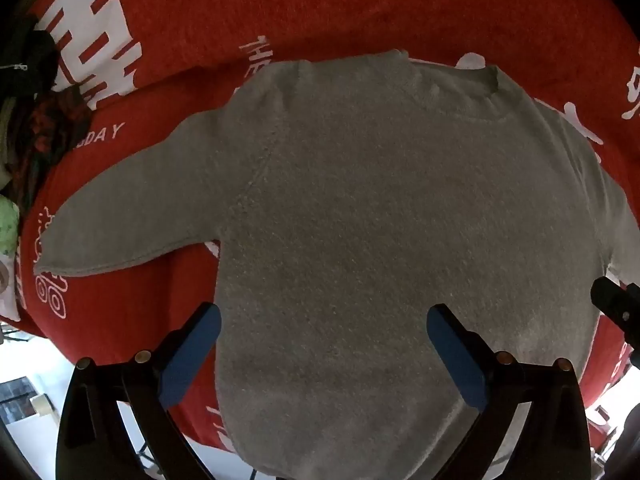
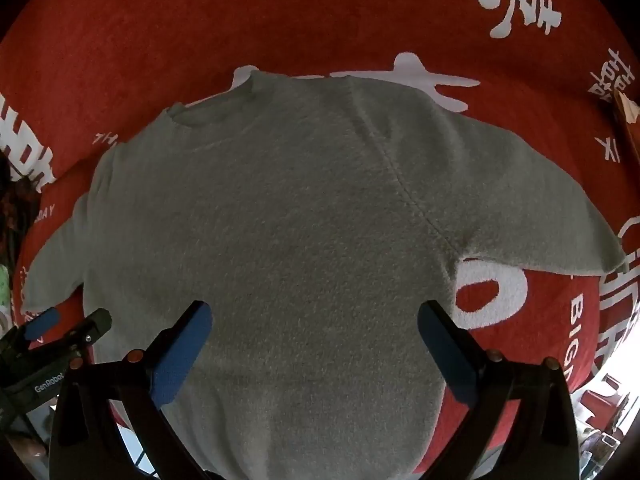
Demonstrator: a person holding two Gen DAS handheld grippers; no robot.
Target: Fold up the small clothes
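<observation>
Open room all round the sweater

The grey sweater [image 1: 360, 220] lies flat on the red blanket [image 1: 280, 8], bare cloth beyond both sleeves; a dark clothes heap [image 1: 28, 80] crowds the left edge.

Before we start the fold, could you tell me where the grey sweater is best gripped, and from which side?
I would take the grey sweater by a sleeve cuff: left tongs on the left sleeve, coming from above. It lies flat on the red blanket, both sleeves spread clear of the body, so the cuff edge is a free, thin end to pinch.
</observation>
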